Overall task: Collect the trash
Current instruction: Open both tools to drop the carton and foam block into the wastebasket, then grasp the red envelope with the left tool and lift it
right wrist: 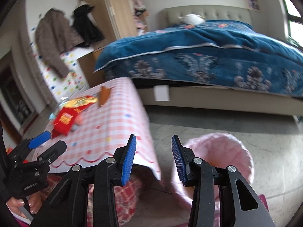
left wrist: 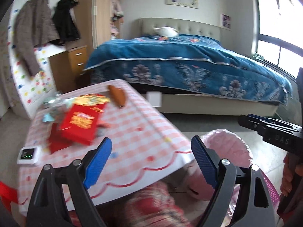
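Left wrist view: trash waits on the checked table (left wrist: pixel 144 132), and nothing is carried.

A red packet (left wrist: pixel 80 125) and a brown wrapper (left wrist: pixel 117 95) are seen on the far part of the cloth, with the pink bin (right wrist: pixel 217 151) on the floor just beside the table. One loose piece should be approached low and pinched by an edge. The left gripper (left wrist: pixel 149 162) is spread wide and empty; the right gripper (right wrist: pixel 153 158) is parted less and likewise holds nothing.
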A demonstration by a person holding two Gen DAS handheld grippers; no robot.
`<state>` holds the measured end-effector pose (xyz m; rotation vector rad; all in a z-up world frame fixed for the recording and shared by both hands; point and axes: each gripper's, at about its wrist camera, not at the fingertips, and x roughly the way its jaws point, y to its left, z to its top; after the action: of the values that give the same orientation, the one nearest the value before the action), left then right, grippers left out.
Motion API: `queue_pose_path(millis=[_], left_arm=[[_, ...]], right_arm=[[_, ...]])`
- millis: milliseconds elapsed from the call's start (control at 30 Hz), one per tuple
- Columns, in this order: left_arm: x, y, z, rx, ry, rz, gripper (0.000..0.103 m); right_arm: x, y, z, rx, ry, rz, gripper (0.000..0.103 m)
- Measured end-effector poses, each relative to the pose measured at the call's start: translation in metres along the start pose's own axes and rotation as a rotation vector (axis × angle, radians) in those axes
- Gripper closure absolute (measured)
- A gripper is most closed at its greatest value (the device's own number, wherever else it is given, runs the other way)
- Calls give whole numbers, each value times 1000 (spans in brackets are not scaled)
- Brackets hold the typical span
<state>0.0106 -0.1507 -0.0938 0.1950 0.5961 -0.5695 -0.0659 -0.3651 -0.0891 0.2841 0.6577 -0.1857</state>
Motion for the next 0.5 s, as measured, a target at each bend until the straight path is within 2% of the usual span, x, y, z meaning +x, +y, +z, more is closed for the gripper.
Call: queue_pose_path(millis=[300,500], left_arm=[[-25,87,-7,-136,-5,202,17],[-14,128,-9,-197,29,256,15]], right_arm=[[14,76,11,-145,7,79,62],[36,108,19,-214,21,103,62]])
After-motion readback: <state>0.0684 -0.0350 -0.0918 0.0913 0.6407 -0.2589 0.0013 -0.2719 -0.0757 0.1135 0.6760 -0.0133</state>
